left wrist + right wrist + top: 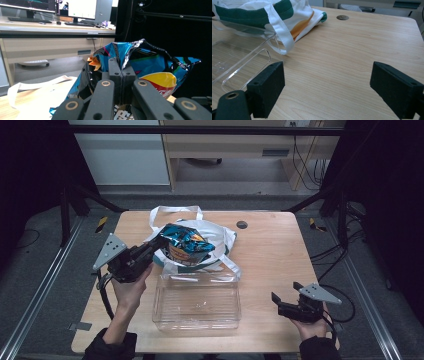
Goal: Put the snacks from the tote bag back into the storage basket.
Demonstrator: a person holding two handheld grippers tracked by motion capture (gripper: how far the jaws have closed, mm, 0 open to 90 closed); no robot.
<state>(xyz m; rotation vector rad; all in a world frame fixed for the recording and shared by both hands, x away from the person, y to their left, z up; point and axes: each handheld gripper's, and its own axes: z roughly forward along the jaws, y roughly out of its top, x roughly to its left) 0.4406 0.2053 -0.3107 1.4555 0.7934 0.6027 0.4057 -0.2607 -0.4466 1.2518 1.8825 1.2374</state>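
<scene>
Left gripper (121, 72) fingers clenched on chip bag (150, 65), its lower part hidden; right gripper (327, 85) fingers released.

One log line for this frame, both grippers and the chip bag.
left gripper: shut on crinkled blue foil chip bag, above white cloth tote bag | right gripper: open, empty | clear plastic bin: empty
</scene>
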